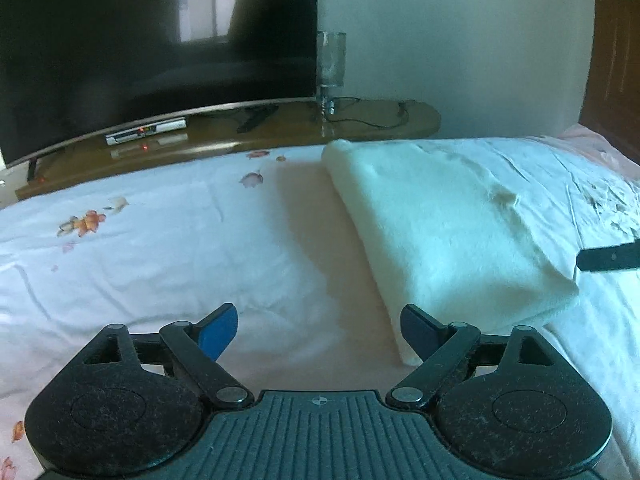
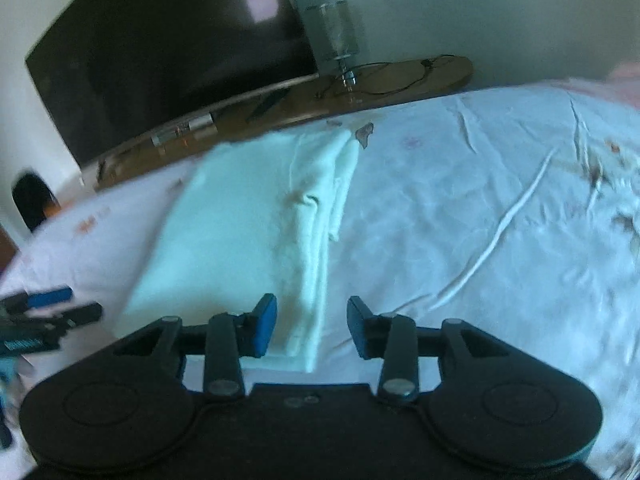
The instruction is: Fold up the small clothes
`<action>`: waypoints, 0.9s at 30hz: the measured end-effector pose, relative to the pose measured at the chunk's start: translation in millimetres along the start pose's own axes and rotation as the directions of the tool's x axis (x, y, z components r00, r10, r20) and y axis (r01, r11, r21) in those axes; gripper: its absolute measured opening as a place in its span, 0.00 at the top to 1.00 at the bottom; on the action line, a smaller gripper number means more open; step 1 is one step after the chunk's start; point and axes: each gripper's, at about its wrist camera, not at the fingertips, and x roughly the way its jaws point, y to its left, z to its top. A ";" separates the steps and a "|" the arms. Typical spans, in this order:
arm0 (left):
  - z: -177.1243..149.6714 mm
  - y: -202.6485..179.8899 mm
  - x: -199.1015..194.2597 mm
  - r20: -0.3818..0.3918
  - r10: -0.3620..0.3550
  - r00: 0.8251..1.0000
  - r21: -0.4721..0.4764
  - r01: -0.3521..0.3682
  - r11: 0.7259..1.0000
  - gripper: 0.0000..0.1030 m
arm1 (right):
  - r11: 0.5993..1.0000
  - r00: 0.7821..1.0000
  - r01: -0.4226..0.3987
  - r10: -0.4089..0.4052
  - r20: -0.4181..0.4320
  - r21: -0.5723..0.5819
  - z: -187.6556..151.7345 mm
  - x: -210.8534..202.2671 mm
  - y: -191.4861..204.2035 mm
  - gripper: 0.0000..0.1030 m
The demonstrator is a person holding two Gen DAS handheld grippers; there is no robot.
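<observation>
A white folded cloth point(image 1: 440, 220) lies flat on the floral bedsheet point(image 1: 140, 260). My left gripper point(image 1: 320, 332) is open and empty, just off the cloth's near left corner. In the right wrist view the same cloth point(image 2: 240, 232) lies ahead to the left. My right gripper point(image 2: 312, 326) is open and empty, its jaws either side of the cloth's near right corner. The right gripper's fingertip point(image 1: 608, 258) shows at the right edge of the left wrist view. The left gripper point(image 2: 48, 312) shows at the left edge of the right wrist view.
A large dark TV point(image 1: 152, 48) stands on a wooden stand point(image 1: 360, 120) beyond the bed, with a set-top box point(image 1: 146, 132), a remote point(image 1: 256, 118), a clear glass point(image 1: 330, 68) and a cable. The sheet point(image 2: 480, 220) is wrinkled on the right.
</observation>
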 end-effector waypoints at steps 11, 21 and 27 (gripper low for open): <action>17.4 21.8 14.5 -0.008 -0.269 0.963 -0.209 0.261 0.943 0.14 | 0.972 0.995 -0.100 0.094 0.036 0.211 12.8 -10.0 -36.3 0.23; 35.5 69.9 111.1 -0.087 -0.409 0.908 -0.532 0.305 0.790 0.31 | 0.868 0.957 -0.285 0.285 0.062 0.407 53.2 65.7 -76.3 0.14; 56.1 56.5 136.6 -0.133 -0.422 0.897 -0.470 0.317 0.824 0.35 | 0.866 0.938 -0.311 0.346 -0.020 0.393 59.5 104.3 -81.9 0.27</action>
